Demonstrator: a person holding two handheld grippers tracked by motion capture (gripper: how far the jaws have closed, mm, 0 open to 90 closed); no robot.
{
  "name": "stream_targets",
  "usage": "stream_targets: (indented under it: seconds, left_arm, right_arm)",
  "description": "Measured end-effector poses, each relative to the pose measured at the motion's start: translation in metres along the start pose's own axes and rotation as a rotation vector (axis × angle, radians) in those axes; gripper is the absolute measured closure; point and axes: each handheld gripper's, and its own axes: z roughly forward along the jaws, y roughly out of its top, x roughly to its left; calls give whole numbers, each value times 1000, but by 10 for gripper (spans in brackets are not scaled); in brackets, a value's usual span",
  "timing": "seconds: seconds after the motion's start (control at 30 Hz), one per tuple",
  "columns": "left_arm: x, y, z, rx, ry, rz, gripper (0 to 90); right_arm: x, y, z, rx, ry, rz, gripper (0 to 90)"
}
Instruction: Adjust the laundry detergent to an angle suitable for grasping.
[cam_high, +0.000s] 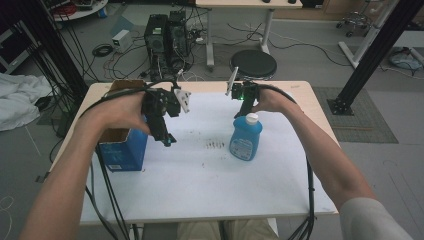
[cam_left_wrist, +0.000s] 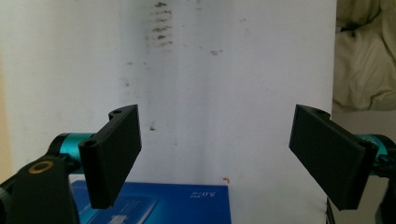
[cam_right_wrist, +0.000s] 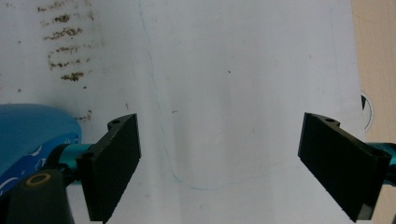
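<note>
Both tools, left (cam_high: 167, 141) and right (cam_high: 239, 114), gape empty; the bottle (cam_high: 245, 138) looks smooth, slippery plastic, so its narrower neck likely grips best.

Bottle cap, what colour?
White, on the blue bottle; the cap shows best in the high view.

Box (cam_high: 121, 142) stands at the table (cam_high: 210, 195) left edge. Bottle (cam_high: 245, 137) stands upright right of centre, well apart from the box. Stains (cam_high: 215, 145) lie between them, nearer the bottle.
</note>
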Motion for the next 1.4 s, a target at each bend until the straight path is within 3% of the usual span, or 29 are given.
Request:
stream_targets:
  seconds: [0.03, 0.07, 0.1, 0.13, 0.2, 0.23, 0.27, 0.3, 0.33, 0.4, 0.43, 0.5, 0.53, 0.8, 1.07, 1.4]
  left_arm:
    - [0, 0, 0, 0, 0, 0, 170]
    - [1, 1, -12, -8, 8, -5, 170]
    - [3, 5, -38, -17, 38, -13, 170]
    - [3, 5, -38, -17, 38, -13, 170]
    - [4, 10, -63, -28, 63, -15, 170]
    - [3, 17, -85, -58, 78, -11, 170]
    - [3, 17, -85, -58, 78, -11, 170]
    - [0, 21, -102, -92, 91, 1, 170]
    - [-1, 23, -108, -106, 92, 7, 170]
    - [-3, 24, -112, -122, 94, 15, 170]
    - [-5, 24, -113, -141, 94, 13, 170]
    - [-7, 24, -110, -116, 102, 23, 170]
    - [-7, 23, -103, -73, 103, 25, 170]
    - [-4, 18, -89, -32, 91, 5, 170]
    - [-4, 18, -87, -35, 93, 12, 169]
    - [1, 21, -72, -20, 74, 10, 170]
  right_arm:
    - [0, 0, 0, 0, 0, 0, 123]
    - [0, 0, 0, 3, -1, -3, 123]
    - [-1, -1, 0, 4, -1, 2, 123]
    - [-1, -1, 0, 4, -1, 2, 123]
    - [-1, -2, -1, 5, -3, 9, 123]
    - [-2, -1, -1, -6, -3, 10, 123]
    - [-2, -1, -1, -6, -3, 10, 123]
    - [-1, -1, -2, -4, -4, 14, 123]
    - [-1, -1, -2, -3, -4, 16, 123]
    - [-1, -1, -2, -4, -4, 12, 123]
    - [0, -1, -2, -3, -6, 15, 123]
    - [-1, -1, -3, -1, -6, 10, 123]
    - [-1, -1, -3, -3, -6, 6, 123]
    - [0, -3, -8, 9, -24, 11, 123]
    - [-4, -9, -26, -10, -59, 43, 123]
    - [-7, -27, -50, -29, -97, 75, 123]
